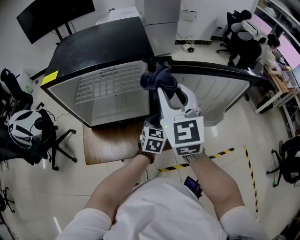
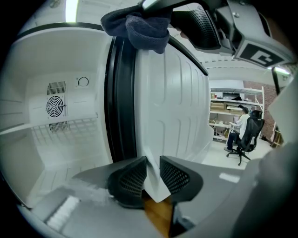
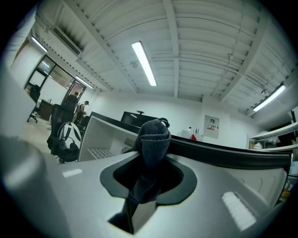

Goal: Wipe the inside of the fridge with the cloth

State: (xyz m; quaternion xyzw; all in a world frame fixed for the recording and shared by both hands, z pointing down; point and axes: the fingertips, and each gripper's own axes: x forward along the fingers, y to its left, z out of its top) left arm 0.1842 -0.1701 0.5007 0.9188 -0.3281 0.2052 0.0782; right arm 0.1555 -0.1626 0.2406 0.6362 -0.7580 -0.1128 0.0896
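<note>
I have the dark cloth (image 3: 151, 144) clamped in my right gripper's (image 1: 165, 90) jaws, bunched above their tips by the open fridge's (image 1: 101, 47) top front edge. My left gripper's (image 2: 152, 174) jaws pinch the white door's (image 2: 172, 102) bottom edge. Left of them the interior is open, crossed by a wire shelf (image 2: 65, 128).

Fridge (image 1: 103, 70) on low desk (image 1: 117, 143), door (image 1: 220, 93) swung open to right. Cloth (image 1: 157, 79) in right gripper (image 3: 148, 179) fingers, above door's top edge. Left gripper (image 2: 152, 168) lower, door's bottom corner between fingers. Chair (image 1: 28, 131) left of fridge; monitor (image 1: 51, 14) behind.
</note>
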